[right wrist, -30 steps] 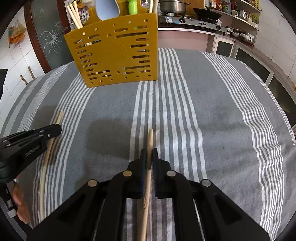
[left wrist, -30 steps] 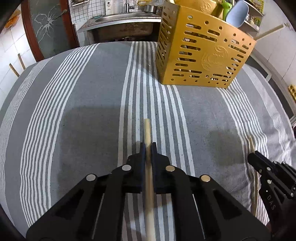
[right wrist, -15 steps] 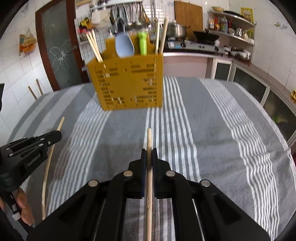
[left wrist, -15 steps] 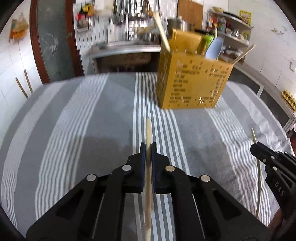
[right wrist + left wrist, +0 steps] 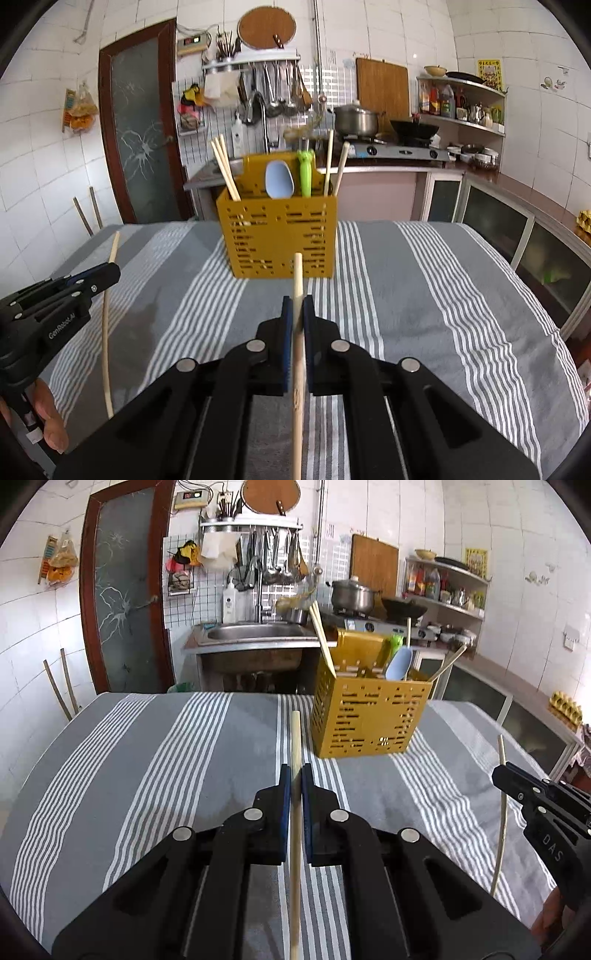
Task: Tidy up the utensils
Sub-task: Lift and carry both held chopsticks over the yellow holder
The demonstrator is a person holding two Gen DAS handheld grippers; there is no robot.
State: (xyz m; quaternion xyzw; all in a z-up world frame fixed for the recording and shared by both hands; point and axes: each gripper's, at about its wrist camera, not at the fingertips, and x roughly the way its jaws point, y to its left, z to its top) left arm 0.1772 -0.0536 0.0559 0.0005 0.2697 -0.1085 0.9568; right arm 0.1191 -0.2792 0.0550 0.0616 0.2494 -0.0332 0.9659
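Left gripper (image 5: pixel 293 775) pinched tight on a wooden chopstick (image 5: pixel 294 738), stick running straight forward between the blue pads, tip pointing far over the desk (image 5: pixel 147 768). Right gripper (image 5: pixel 297 306) likewise closed narrow on a second chopstick (image 5: pixel 297 273), tip aimed at the front wall of the yellow utensil holder (image 5: pixel 277 236). Both sticks lifted off the striped grey cloth. In the left wrist view the right gripper shows at the right edge with its stick standing up; in the right wrist view the left gripper sits at the left edge, stick bowed by the lens. Holder stands upright at the far middle of the desk, well apart from both grippers. Inside it: chopsticks at left and right ends, blue spoon (image 5: pixel 279 181), green-handled utensil (image 5: pixel 305 173). Sink (image 5: pixel 255 633) and stove (image 5: pixel 402 149) behind.
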